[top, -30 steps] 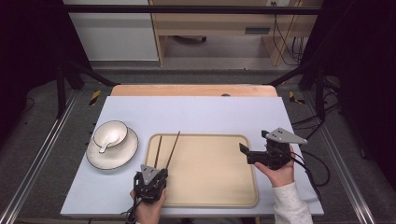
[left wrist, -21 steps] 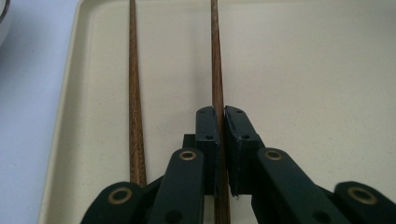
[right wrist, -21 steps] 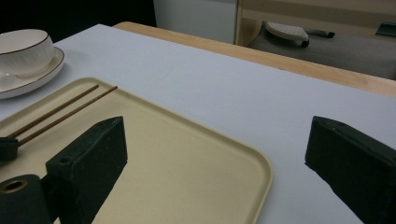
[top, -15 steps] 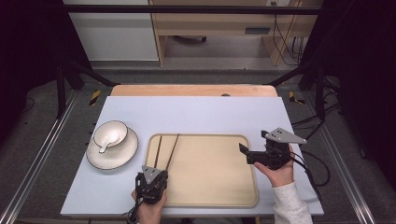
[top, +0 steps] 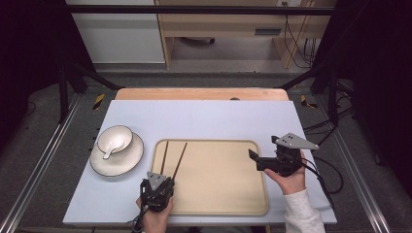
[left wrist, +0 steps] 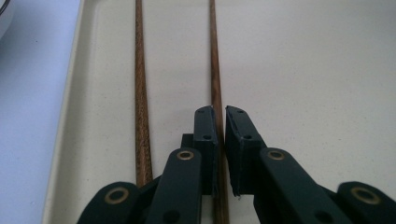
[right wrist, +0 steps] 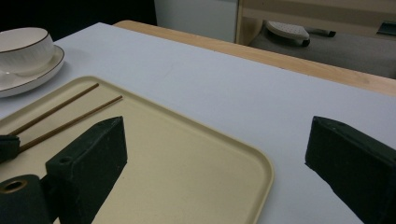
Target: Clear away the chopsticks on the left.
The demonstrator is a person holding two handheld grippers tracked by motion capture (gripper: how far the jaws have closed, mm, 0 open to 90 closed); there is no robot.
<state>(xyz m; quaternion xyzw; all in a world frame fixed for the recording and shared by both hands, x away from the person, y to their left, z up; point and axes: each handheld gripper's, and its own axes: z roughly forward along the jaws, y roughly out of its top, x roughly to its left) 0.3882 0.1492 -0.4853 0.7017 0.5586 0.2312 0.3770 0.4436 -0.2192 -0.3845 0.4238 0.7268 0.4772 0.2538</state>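
Though gripped, chopstick (left wrist: 215, 79) pointing away

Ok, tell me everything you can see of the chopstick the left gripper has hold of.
The chopstick is a thin, dark brown stick that looks like wood. It lies flat on the beige tray near its left edge, beside a second chopstick and apart from it. The left gripper is shut on its near end, the jaws pinching it from both sides.

even overhead light on the counter (top: 209, 116), surroundings fall off to near black at both sides. shadows soft and short, no hard glare; mild sheen on the bowl (top: 115, 139). high view slightly soft, low detail. left gripper view sharp on the chopsticks (left wrist: 140, 93), jaws close-up a bit soft. right gripper view: jaws blurred.
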